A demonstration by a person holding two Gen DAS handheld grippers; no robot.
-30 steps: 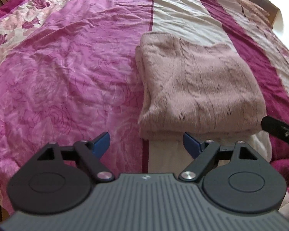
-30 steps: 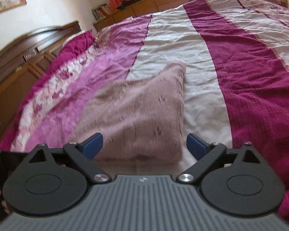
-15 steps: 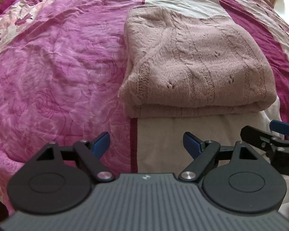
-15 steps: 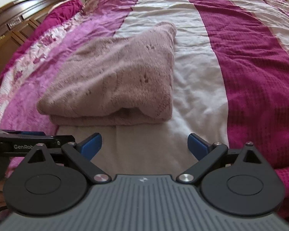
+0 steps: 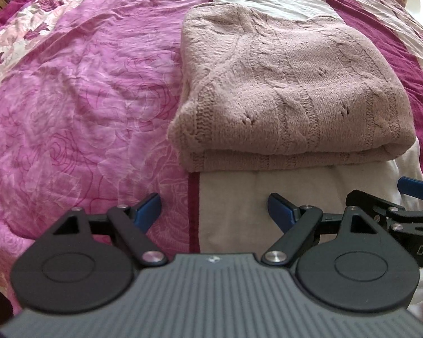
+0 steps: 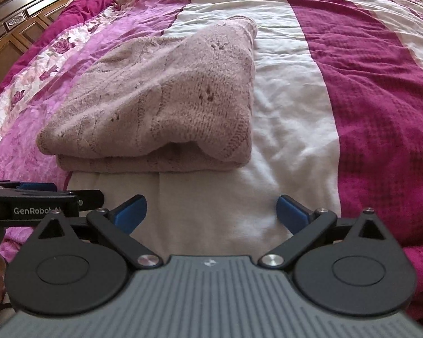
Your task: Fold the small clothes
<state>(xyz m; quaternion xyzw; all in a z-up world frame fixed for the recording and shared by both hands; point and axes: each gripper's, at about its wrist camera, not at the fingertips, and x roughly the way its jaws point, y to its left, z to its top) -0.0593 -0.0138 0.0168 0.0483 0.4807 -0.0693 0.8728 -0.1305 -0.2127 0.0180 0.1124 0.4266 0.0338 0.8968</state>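
Behind the sweater (image 6: 160,98), only right view shows headboard (image 6: 28,8).

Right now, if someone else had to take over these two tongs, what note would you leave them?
Left tongs: open, empty, short of the near edge of the knitted sweater.
Right tongs: open, empty, also short of that edge.
Sweater: folded into a thick rectangle on the bedspread, across its pink and white stripes.
Done: at least one fold.
Left: probably another fold; take the near edge with both tongs.
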